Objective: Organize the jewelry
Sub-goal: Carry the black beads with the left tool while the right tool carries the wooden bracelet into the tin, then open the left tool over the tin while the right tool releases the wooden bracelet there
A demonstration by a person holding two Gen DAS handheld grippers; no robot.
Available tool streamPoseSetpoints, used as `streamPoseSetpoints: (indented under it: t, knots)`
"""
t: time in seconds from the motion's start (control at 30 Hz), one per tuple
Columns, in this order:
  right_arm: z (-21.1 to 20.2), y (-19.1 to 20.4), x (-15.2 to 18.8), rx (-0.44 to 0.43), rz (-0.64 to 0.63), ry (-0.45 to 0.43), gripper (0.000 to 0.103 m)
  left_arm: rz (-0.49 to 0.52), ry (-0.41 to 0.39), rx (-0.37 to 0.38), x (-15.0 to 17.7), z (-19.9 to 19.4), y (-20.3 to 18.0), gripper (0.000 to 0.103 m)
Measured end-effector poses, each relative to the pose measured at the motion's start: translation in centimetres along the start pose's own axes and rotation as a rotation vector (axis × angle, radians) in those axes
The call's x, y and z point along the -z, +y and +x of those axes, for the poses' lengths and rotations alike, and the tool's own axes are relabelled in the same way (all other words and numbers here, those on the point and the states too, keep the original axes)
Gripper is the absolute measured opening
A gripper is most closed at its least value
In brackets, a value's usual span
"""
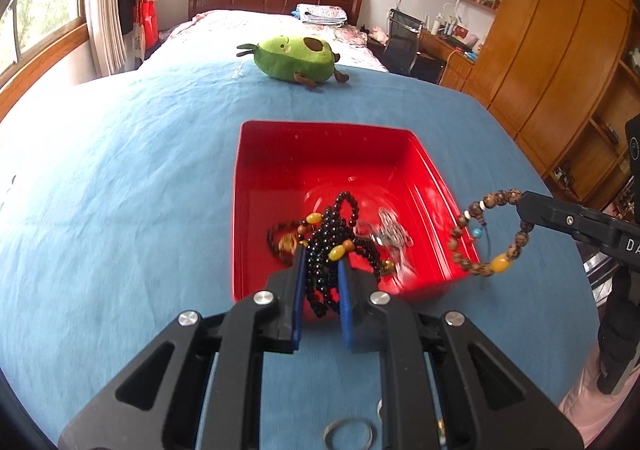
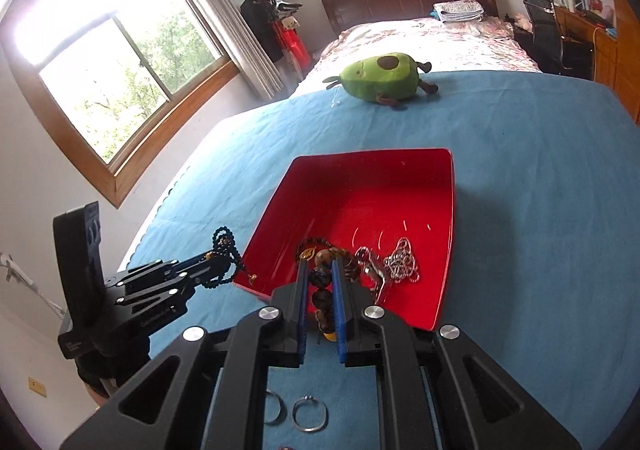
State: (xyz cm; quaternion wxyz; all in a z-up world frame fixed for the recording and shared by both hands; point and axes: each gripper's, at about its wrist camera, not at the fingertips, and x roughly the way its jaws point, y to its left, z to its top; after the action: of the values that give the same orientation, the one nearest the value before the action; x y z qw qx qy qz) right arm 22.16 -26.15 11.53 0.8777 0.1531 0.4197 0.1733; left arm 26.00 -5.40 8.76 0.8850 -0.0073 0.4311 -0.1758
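Blue-covered bed carries a red tray; above it both grippers pinch limp, slippery bead strings, left gripper black beads, right gripper brown bracelet.

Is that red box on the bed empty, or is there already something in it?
Not empty. The red box already holds a silver chain and a dark beaded bracelet near its front end; the back half is bare.

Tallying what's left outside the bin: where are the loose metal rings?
Two metal rings lie on the blue bedspread under the right gripper, nearer the camera than the red bin.
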Motion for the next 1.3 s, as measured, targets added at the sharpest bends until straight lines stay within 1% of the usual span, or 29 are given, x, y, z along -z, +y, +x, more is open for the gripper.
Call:
streamPoseSetpoints:
  t: [0.13,0.27,0.5,0.67,0.83,0.9,0.93,0.97,1.03,1.13,1.2,1.23,1.3]
  knots:
    - [3.6,-0.9,-2.2,0.053,0.007,0.029,0.011,-0.012,0.038,-0.015,-2.1,3.3,0.4,0.013]
    - [7.4,-2.4,-3.6,0.084,0.024,0.068,0.011,-0.023,0.090,-0.040,-3.9,7.3,0.8,0.013]
    - [11.6,-4.1,-4.8,0.073,0.042,0.108,0.011,-0.054,0.157,-0.061,-5.6,13.1,1.7,0.013]
    - [13.8,-5.1,-5.1,0.095,0.056,0.135,0.011,-0.076,0.189,-0.067,-6.0,15.2,2.1,0.013]
    - [13.9,-6.0,-5.0,0.141,0.056,0.140,0.012,-0.087,0.222,-0.062,-6.1,16.5,2.4,0.016]
    - [13.6,-6.0,-4.9,0.172,0.044,0.128,0.018,-0.086,0.223,-0.057,-6.1,16.5,2.4,0.020]
    - [13.3,-5.9,-4.8,0.188,0.037,0.119,0.028,-0.086,0.218,-0.054,-6.1,16.5,2.4,0.026]
    - [13.1,-5.8,-4.8,0.193,0.031,0.112,0.029,-0.087,0.210,-0.042,-6.1,16.3,2.4,0.030]
    - [12.4,-5.6,-4.5,0.188,0.026,0.103,0.029,-0.083,0.196,-0.034,-6.2,15.7,2.3,0.034]
    - [11.3,-5.1,-4.3,0.189,0.016,0.085,0.029,-0.077,0.155,-0.045,-6.2,14.3,2.1,0.036]
    - [10.2,-4.6,-3.9,0.186,0.006,0.065,0.029,-0.077,0.127,-0.042,-6.0,12.9,1.9,0.046]
    - [9.5,-4.2,-3.5,0.187,-0.004,0.052,0.029,-0.077,0.111,-0.043,-6.0,12.3,1.9,0.053]
    - [8.3,-3.6,-2.9,0.190,-0.017,0.033,0.029,-0.064,0.060,-0.068,-5.6,10.5,1.7,0.061]
